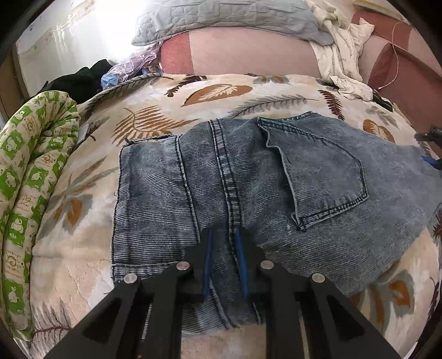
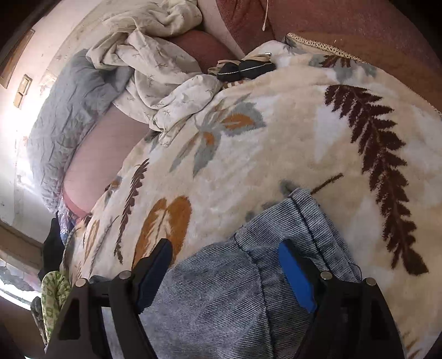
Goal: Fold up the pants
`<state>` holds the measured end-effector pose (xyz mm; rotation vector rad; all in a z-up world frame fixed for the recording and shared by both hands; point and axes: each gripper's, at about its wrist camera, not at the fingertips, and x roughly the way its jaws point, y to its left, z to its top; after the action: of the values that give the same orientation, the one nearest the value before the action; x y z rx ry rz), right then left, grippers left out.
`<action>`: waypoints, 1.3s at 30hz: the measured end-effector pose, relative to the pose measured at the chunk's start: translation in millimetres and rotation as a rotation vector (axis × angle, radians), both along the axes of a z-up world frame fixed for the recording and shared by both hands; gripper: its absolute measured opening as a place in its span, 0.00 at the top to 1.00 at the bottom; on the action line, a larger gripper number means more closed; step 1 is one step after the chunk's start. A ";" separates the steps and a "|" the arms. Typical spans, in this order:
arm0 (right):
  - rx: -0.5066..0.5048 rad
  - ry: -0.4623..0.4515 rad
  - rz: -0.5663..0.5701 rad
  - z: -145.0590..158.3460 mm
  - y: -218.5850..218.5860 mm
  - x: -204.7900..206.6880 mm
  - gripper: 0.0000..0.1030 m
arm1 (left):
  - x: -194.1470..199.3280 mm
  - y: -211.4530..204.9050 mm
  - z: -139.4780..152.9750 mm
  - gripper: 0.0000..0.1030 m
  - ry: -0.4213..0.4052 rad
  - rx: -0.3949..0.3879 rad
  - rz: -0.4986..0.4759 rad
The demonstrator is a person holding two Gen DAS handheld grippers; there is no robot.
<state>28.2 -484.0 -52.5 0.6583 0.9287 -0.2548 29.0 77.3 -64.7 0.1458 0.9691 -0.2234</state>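
Note:
Faded blue denim pants [image 1: 248,176] lie folded on a cream leaf-print blanket [image 1: 154,99], back pocket up, leg hems at the left. My left gripper [image 1: 224,234] hovers over the near middle seam, its blue-padded fingers a narrow gap apart with nothing clamped between them. In the right wrist view my right gripper [image 2: 225,248] is wide open and straddles the pants' waistband end [image 2: 276,234] on the blanket [image 2: 276,138], the denim lying between the fingers. The right gripper's tip shows at the far right edge of the left wrist view [image 1: 431,138].
A rolled green-and-cream quilt [image 1: 30,171] lies along the left. A grey pillow [image 1: 221,19], a crumpled white sheet [image 1: 337,49] and dark clothes [image 1: 80,80] sit at the back. A dark sock bundle [image 2: 246,69] lies at the blanket's far edge.

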 end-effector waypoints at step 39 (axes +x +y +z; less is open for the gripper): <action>-0.308 0.247 0.585 -4.5 239.0 -40.2 0.21 | -37.3 -55.9 11.7 0.43 0.012 -0.233 -0.113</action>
<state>-12.0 -245.0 -57.0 0.0547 1.2460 0.0476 -8.3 21.3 -53.0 -0.0145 0.9405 -0.4391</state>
